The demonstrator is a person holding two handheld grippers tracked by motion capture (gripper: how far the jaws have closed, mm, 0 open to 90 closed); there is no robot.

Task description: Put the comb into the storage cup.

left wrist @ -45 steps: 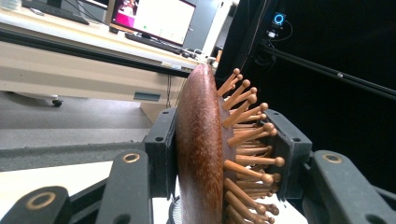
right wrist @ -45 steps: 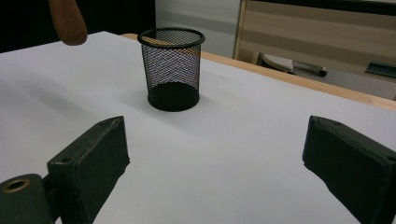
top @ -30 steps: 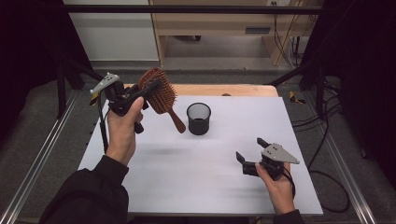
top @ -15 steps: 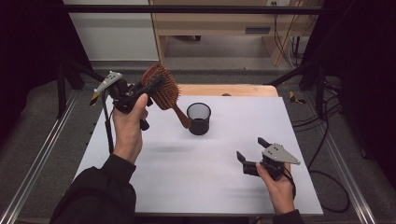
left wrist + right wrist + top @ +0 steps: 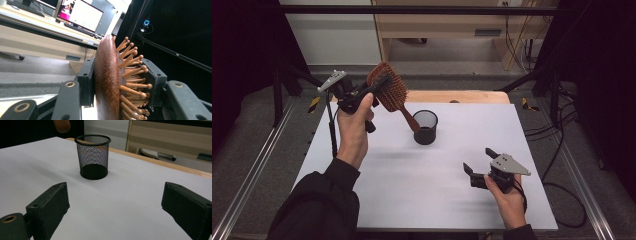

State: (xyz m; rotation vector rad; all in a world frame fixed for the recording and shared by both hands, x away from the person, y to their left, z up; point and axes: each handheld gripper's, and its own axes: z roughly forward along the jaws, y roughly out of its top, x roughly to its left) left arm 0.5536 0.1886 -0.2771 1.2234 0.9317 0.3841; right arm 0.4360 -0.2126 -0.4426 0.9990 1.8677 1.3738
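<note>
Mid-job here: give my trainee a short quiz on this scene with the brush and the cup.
1. True or false: the left claw grips the brush by its head.
2. Where does the brush handle's tip hang? A) above the cup B) flat on the table C) inside the right claw
3. What does the right claw hold?

Key:
1. True. In the left gripper view one jaw presses the wooden back, the other the bristle side.
2. A. In the high view the tip hangs at the cup's rim, the brush in the air.
3. Nothing; its jaws stand open, low over the table.
</note>
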